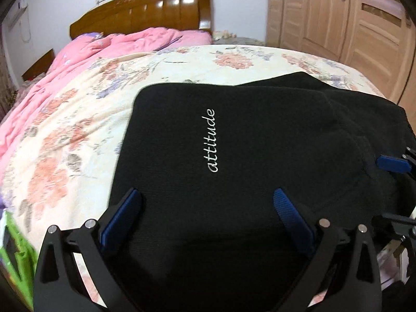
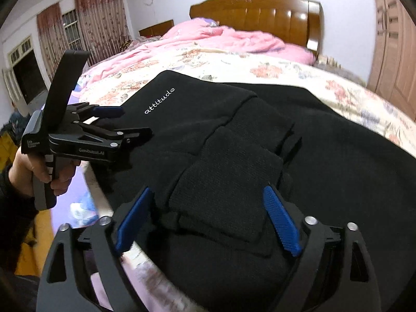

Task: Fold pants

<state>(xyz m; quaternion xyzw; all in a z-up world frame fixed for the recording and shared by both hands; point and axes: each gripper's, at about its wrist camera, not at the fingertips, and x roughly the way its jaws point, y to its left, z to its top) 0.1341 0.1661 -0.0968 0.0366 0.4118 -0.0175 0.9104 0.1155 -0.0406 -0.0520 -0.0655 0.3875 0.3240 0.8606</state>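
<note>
Black pants point(image 1: 234, 143) with a white "attitude" script lie folded over on the floral bed sheet point(image 1: 78, 119). In the right wrist view the pants point(image 2: 260, 135) show layered folds with the ribbed cuffs point(image 2: 226, 195) on top near the bed's front edge. My left gripper point(image 1: 206, 197) is open, its blue pads spread over the near edge of the pants, holding nothing. It also shows in the right wrist view point(image 2: 135, 121), open at the pants' left edge. My right gripper point(image 2: 208, 195) is open, its pads either side of the cuffs. One right fingertip point(image 1: 392, 163) shows in the left wrist view.
A pink quilt point(image 1: 104, 46) is bunched at the head of the bed by the wooden headboard point(image 1: 145, 10). A wooden wardrobe point(image 1: 338, 18) stands to the right. Curtained windows point(image 2: 78, 26) are at the left. A green item point(image 1: 15, 257) sits by the bed's front left.
</note>
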